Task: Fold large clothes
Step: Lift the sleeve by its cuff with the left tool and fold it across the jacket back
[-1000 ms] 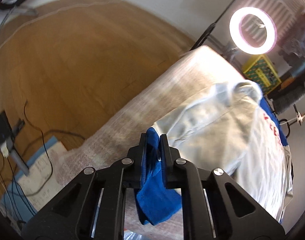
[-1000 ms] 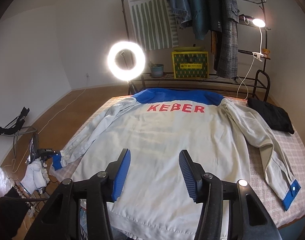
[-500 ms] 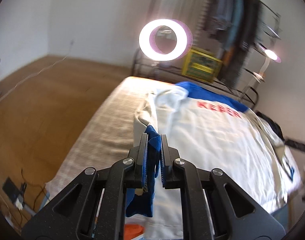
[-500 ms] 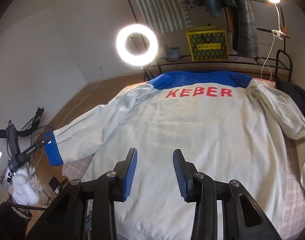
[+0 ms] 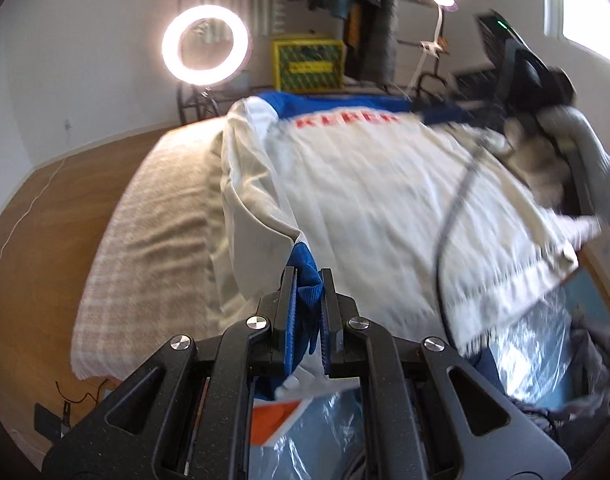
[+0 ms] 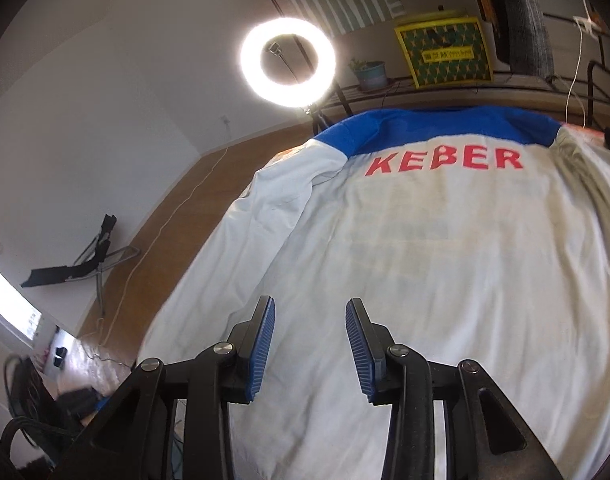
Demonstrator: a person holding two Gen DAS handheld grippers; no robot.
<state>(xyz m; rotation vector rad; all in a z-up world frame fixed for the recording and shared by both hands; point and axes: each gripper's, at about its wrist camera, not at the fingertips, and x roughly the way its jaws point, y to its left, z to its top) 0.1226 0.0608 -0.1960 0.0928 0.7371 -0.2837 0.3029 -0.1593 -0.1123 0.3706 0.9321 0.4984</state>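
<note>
Swung inward over the jacket, the sleeve's blue cuff sits clamped in the left gripper, while the right gripper, jaws apart and holding nothing, nears the cloth; a slipping cuff could undo the fold.

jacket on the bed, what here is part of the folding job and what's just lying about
In the job:
white jacket
blue cuff, clamped in left tongs
right tongs, open above the jacket

Lying about:
ring light
yellow crate
plant pot

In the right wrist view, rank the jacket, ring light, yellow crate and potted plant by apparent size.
1. jacket, fills most of the frame.
2. ring light and yellow crate, too alike to separate.
3. potted plant, smallest.
The jacket's nearness exaggerates its lead.
</note>
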